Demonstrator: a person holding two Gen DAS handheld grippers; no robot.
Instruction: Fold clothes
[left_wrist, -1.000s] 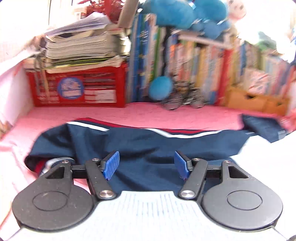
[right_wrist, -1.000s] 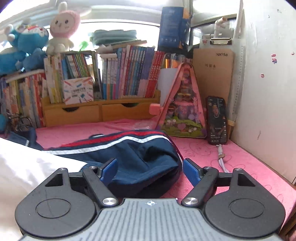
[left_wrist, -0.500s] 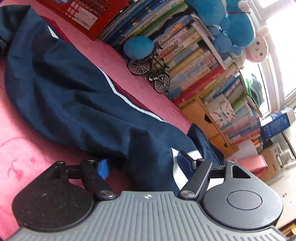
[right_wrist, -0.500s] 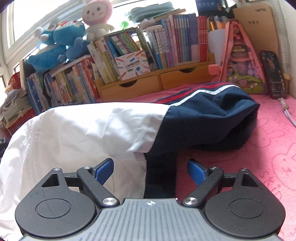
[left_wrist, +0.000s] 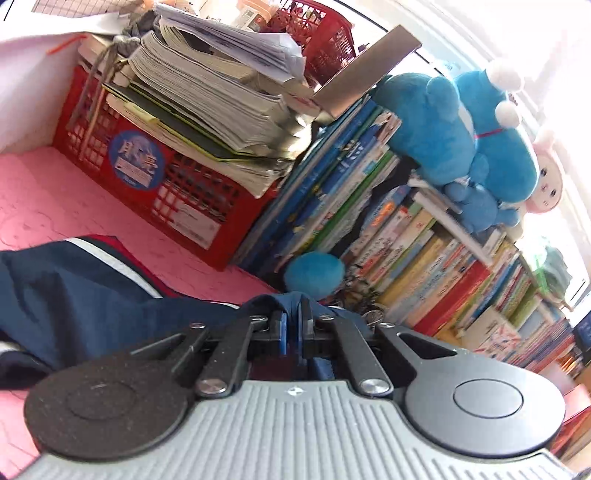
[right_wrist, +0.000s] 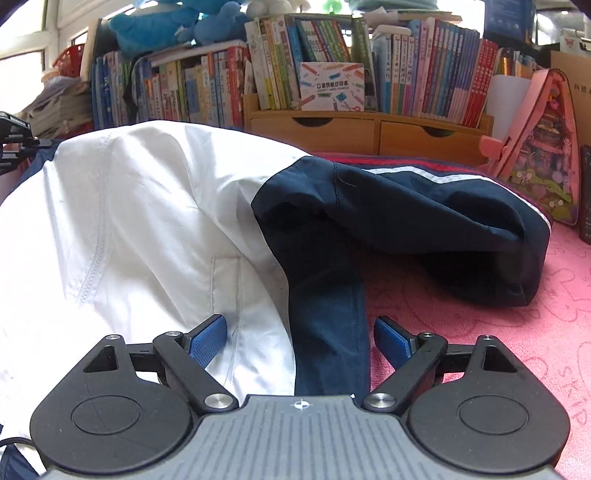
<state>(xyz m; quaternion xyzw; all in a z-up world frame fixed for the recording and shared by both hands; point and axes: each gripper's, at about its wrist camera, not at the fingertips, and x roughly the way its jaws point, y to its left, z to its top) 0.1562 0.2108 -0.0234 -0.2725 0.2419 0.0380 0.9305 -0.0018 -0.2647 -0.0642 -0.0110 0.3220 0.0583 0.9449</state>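
While the left tool (left_wrist: 292, 328) is pinching a fold of the navy jacket (left_wrist: 74, 306), the right tool (right_wrist: 300, 338) is hovering wide apart over its white panel (right_wrist: 140, 229).

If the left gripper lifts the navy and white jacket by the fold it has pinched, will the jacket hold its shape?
Probably not. The jacket drapes in soft creases, so it should hang limp from the left gripper. The fabric looks thin and smooth, so likely light and perhaps slippery. The right gripper is open, supporting nothing.
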